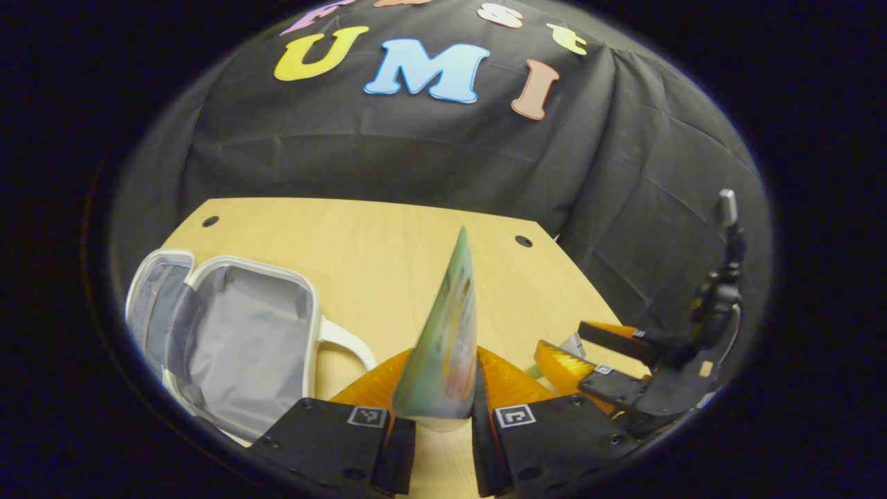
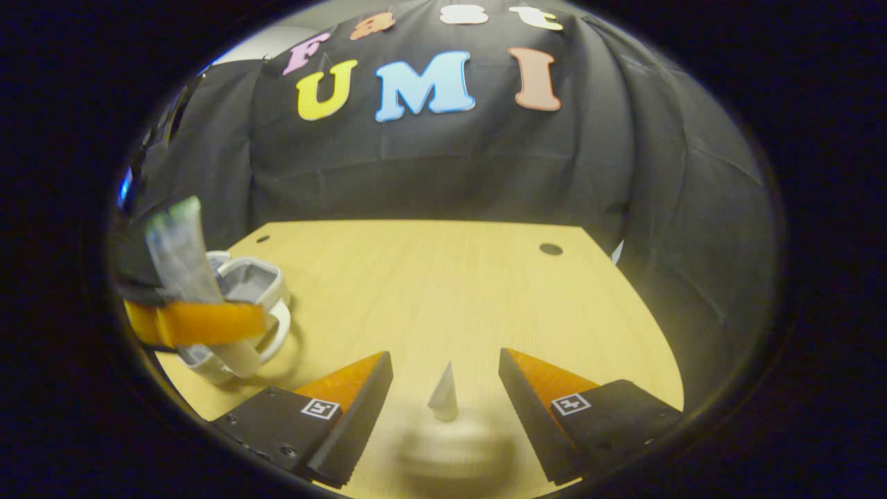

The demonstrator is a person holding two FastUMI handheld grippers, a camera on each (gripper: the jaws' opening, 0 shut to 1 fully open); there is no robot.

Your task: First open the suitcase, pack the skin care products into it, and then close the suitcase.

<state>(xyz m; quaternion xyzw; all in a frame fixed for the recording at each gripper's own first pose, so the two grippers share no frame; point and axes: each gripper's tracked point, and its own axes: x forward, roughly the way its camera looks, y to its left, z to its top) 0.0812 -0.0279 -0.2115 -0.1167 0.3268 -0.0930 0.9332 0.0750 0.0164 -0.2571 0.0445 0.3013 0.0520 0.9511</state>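
While suitcase (image 1: 235, 339) lies open on wooden table (image 1: 388, 242), grey lining up, left of left gripper (image 1: 443, 416), left gripper's fingers press both sides of green tube (image 1: 443, 339), tube pointing far. Suitcase near edge cut off. Right gripper (image 2: 443, 388) jaws wide apart, holding nothing; small white tube (image 2: 443, 398) stands between them, touching neither finger, base blurred. Right gripper view: left gripper with tube just in front of suitcase.
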